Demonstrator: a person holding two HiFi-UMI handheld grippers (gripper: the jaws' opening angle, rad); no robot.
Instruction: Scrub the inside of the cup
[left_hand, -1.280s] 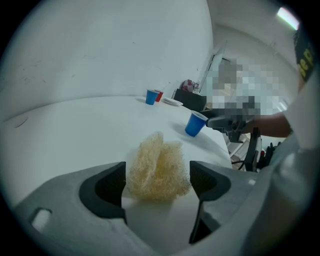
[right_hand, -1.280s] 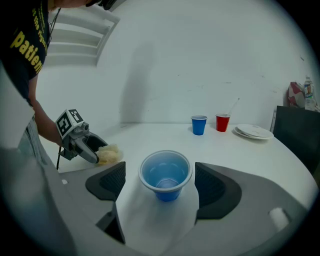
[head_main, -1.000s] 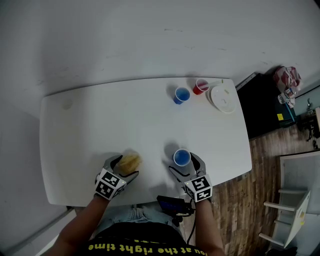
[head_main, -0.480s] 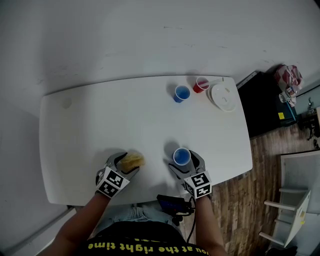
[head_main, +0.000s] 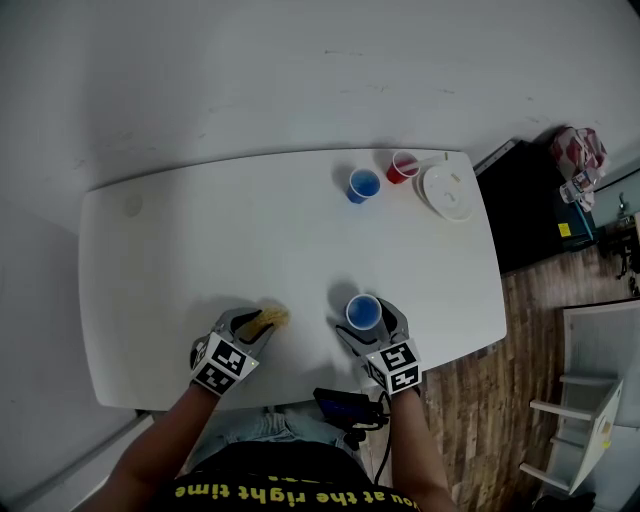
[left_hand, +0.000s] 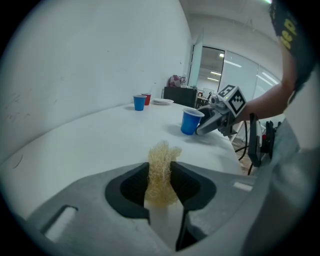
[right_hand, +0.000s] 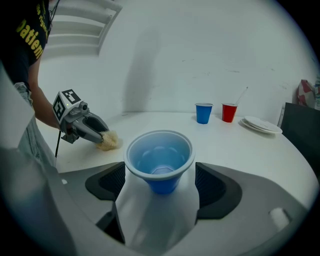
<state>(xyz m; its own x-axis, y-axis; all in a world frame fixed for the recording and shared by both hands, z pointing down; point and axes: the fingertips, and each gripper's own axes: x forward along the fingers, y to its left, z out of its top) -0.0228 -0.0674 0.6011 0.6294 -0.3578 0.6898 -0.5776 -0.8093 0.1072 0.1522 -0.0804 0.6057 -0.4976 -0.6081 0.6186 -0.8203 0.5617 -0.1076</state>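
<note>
Since the left gripper's (head_main: 252, 325) jaws have just been closing and now pinch the scrubber (left_hand: 161, 165) between the pads, the pickup step looks about done. Scrubber rests on the table (head_main: 200, 230) by the front edge, left of centre. Right gripper (head_main: 368, 325) is clamped on the cup (right_hand: 159, 157), pads against the rim both sides. Cup is upright and empty, near the front edge, right of centre. Next move: lift scrubber, carry it across, angle it down into the cup mouth. Cup needs a firm brace, since thin plastic will likely flex or tip. Scrubbing not started.
</note>
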